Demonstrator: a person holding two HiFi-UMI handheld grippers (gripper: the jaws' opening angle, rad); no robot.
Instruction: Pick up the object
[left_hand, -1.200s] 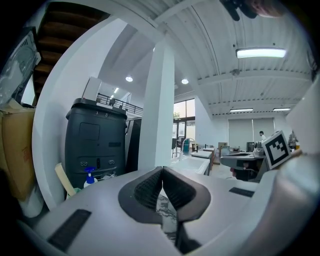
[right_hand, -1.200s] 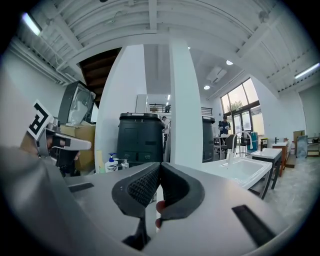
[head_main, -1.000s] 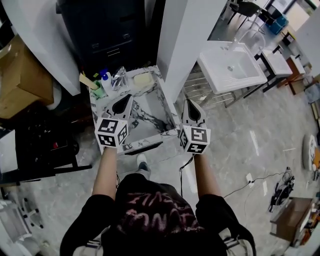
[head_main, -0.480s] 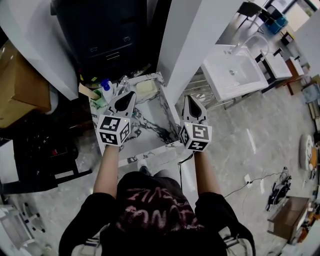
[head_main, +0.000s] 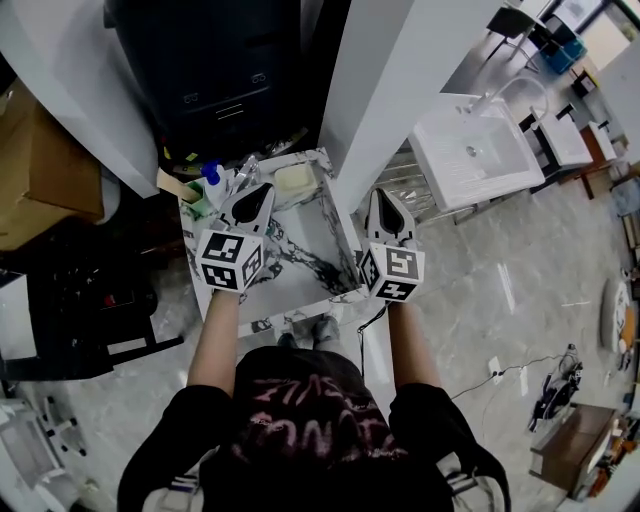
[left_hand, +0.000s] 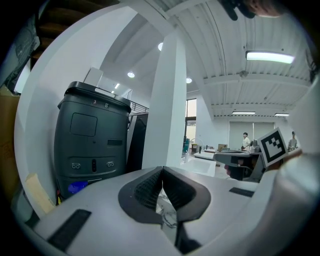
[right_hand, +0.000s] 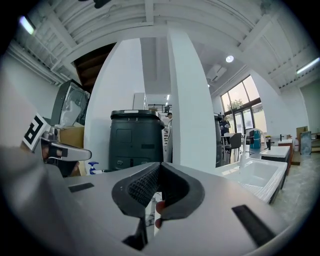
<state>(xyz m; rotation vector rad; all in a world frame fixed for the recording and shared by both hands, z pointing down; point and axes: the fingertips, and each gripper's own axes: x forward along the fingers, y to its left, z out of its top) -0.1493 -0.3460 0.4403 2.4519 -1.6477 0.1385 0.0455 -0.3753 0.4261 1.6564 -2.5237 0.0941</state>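
Note:
A small marble-patterned table (head_main: 300, 255) stands in front of me. Along its far edge are a blue-capped bottle (head_main: 211, 175), a crumpled foil packet (head_main: 243, 170) and a yellow sponge (head_main: 291, 179). My left gripper (head_main: 257, 190) hovers over the table's left part, its tip just short of the foil packet. Its jaws are shut with nothing between them (left_hand: 162, 170). My right gripper (head_main: 384, 196) hangs past the table's right edge, beside the white pillar. It is shut too and holds nothing (right_hand: 160, 166).
A black bin-like unit (head_main: 220, 60) stands behind the table and a white pillar (head_main: 385, 70) rises at its right. A white sink (head_main: 480, 150) sits further right. Cardboard boxes (head_main: 40, 170) and dark clutter fill the left side. Beige strips (head_main: 172, 184) lie at the table's left corner.
The person has stepped closer to the table. Both grippers now reach further forward, the left one nearer the items at the far edge. Both stay shut.

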